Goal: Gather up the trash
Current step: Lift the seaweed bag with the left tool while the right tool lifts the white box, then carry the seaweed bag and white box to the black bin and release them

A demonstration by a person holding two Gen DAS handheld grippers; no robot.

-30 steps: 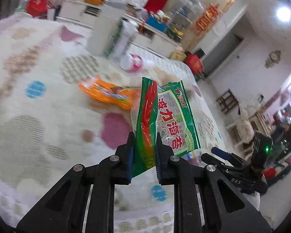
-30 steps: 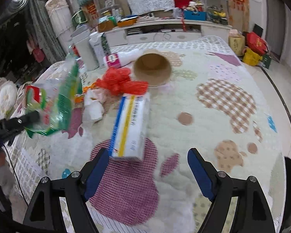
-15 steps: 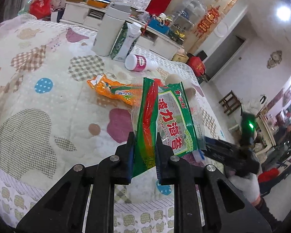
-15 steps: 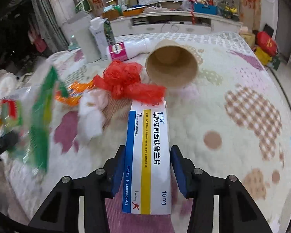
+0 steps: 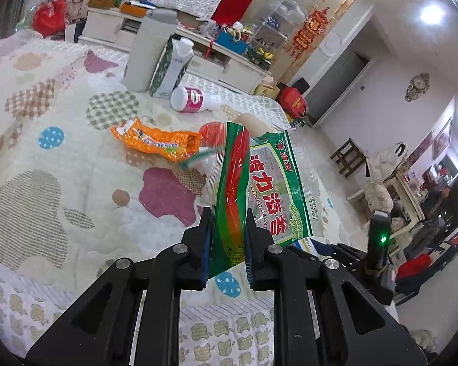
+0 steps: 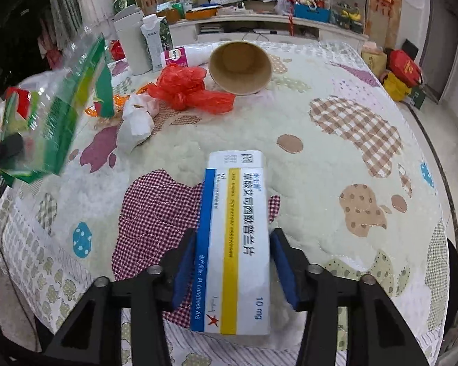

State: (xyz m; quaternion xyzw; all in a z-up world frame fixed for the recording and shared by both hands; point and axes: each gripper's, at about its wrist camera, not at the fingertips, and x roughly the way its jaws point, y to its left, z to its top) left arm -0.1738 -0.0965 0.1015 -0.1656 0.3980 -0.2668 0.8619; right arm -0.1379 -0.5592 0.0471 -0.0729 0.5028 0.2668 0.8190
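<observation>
Right wrist view takes in the quilted tabletop (image 6: 336,158), patched with gingham and dotted shapes, with the litter gathered toward ten and eleven o'clock. Largest of it is the brown paper cup (image 6: 240,68) on its side at twelve o'clock, its mouth facing the camera; beside it, at eleven, lies a crumpled red plastic bag (image 6: 190,89), then a wad of white tissue (image 6: 136,122). Behind them stand a grey flask (image 6: 130,42) and a milk carton (image 6: 152,42), with a white bottle (image 6: 186,55) lying by them.

A second ago the right claw (image 6: 232,270) stood wide apart short of the medicine box (image 6: 234,241); now its blue pads sit against both long sides of the box, gripping it. The box reads "10 mg" and "H. Lundbeck AS", with blue and yellow stripes; whether it has left the cloth I cannot tell.

Left wrist view shows the left claw (image 5: 226,244) pinched shut on the green seaweed packet (image 5: 261,189), held above the cloth as before, printed "SEASONED SEAWEED" in part. An orange snack wrapper (image 5: 155,141) lies at eleven o'clock, its lettering too blurred to read.
</observation>
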